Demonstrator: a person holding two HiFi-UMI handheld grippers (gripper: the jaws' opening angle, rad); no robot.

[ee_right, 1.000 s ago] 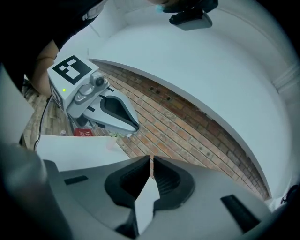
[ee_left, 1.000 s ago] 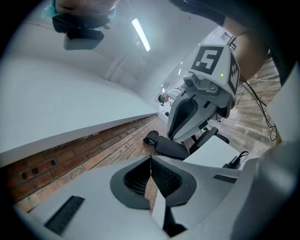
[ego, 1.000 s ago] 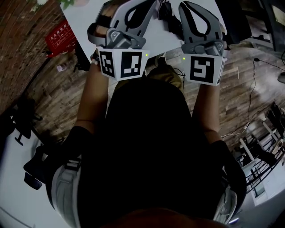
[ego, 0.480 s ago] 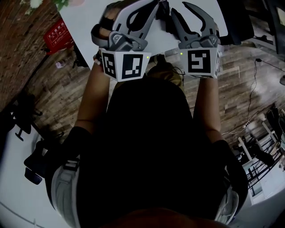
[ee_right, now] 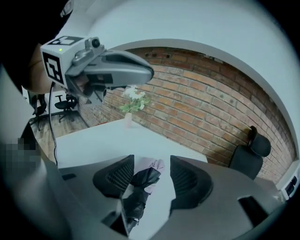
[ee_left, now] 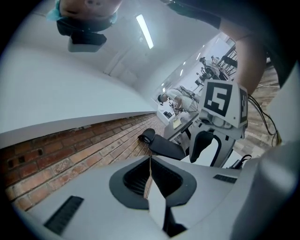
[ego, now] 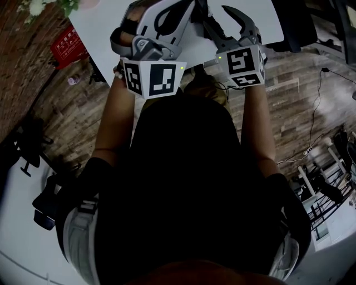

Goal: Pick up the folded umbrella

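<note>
The folded umbrella [ee_right: 138, 187] is black with a pale lilac part and lies on the white table [ee_right: 89, 138]. In the right gripper view it sits between the jaws of my right gripper [ee_right: 151, 165]. Those jaws are opening and the pads stand clear of it on both sides. In the head view the umbrella [ego: 201, 10] is a dark shape just ahead of the right gripper [ego: 216, 14]. My left gripper [ee_left: 150, 161] is shut on nothing and hovers level above the table, to the left of the right one [ego: 186, 8].
A small vase of flowers [ee_right: 131, 105] stands at the table's far end, before a brick wall [ee_right: 201, 108]. A black office chair [ee_right: 248, 150] is off the table's right side. A red box [ego: 68, 44] and cables lie on the wooden floor.
My right gripper has dropped toward the table and rolled, and its jaws have spread from shut to open. The left gripper has barely shifted.
</note>
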